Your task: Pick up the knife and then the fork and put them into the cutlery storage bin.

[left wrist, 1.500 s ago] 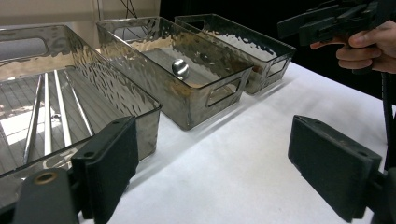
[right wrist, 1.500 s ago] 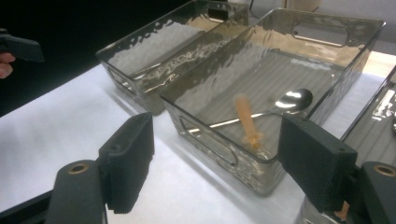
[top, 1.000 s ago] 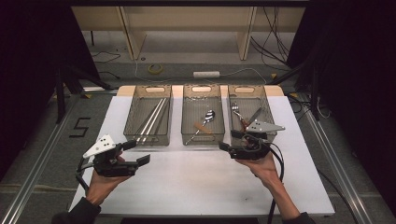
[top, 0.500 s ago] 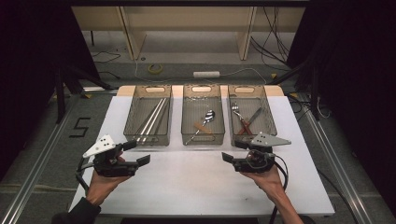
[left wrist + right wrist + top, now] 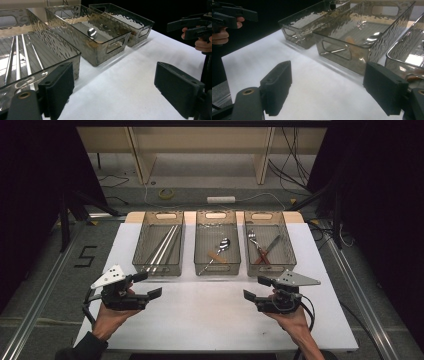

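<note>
You hold both tools low over the bare front half of the white table, jaws spread wide and gripping nothing — the left gripper just before the left bin, the right gripper just before the right one. By the look of it the sorting is finished, or close to it: the left smoked clear plastic bin holds several long silver rods laid lengthwise, the middle smoked clear plastic bin holds a silver spoon beside a small tan piece I cannot identify, and the right smoked clear plastic bin holds a silver fork crossed by a dark reddish utensil. No loose item lies on the tabletop, so nothing visible is left to place. The three bins stand side by side along the far edge, handles cut into their ends. Beyond the table — grey floor, trailing cables, a roll of tape, a white power strip, and dark curtains at both sides.
</note>
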Demonstrator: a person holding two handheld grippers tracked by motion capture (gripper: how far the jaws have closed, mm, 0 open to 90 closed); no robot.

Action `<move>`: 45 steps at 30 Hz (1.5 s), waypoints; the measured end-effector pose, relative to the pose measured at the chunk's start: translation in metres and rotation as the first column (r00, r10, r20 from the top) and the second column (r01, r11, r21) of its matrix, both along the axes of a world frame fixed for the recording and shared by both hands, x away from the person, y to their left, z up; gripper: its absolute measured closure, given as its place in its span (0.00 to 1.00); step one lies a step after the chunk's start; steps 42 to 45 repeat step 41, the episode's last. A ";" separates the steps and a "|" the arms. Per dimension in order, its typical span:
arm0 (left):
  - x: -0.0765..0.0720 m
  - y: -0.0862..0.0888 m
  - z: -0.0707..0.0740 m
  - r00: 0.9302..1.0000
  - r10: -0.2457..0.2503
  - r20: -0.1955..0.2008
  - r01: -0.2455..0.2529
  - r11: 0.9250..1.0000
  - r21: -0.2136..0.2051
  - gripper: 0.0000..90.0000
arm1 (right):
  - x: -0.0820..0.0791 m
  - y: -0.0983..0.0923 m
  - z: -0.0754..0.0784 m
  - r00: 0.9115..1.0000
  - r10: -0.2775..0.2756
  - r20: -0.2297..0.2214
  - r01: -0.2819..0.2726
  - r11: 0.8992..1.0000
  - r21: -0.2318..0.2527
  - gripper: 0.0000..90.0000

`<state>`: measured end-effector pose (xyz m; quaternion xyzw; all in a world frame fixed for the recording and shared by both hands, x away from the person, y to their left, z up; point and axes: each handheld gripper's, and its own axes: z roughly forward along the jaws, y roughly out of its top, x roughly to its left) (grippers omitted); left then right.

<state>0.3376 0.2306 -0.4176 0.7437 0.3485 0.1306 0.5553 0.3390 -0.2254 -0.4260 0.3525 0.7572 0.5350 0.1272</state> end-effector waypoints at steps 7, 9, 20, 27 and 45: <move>0.000 0.000 0.000 1.000 -0.002 -0.006 0.002 1.000 0.003 0.18 | -0.005 -0.002 -0.003 1.000 -0.007 -0.009 0.007 1.000 -0.007 0.26; -0.001 0.000 -0.001 1.000 -0.003 -0.007 0.003 1.000 0.003 0.18 | -0.006 -0.002 -0.004 1.000 -0.008 -0.010 0.008 1.000 -0.009 0.26; 0.000 -0.002 -0.001 1.000 -0.003 -0.010 0.003 1.000 0.000 0.18 | -0.011 -0.006 -0.008 1.000 -0.022 -0.016 0.022 1.000 -0.022 0.26; -0.001 -0.001 -0.001 1.000 -0.001 -0.010 0.001 1.000 -0.001 0.18 | -0.011 -0.005 -0.007 1.000 -0.022 -0.013 0.022 0.999 -0.025 0.26; -0.001 -0.001 -0.001 1.000 0.000 -0.009 0.000 1.000 0.000 0.18 | -0.011 -0.006 -0.006 1.000 -0.026 -0.012 0.026 0.999 -0.025 0.26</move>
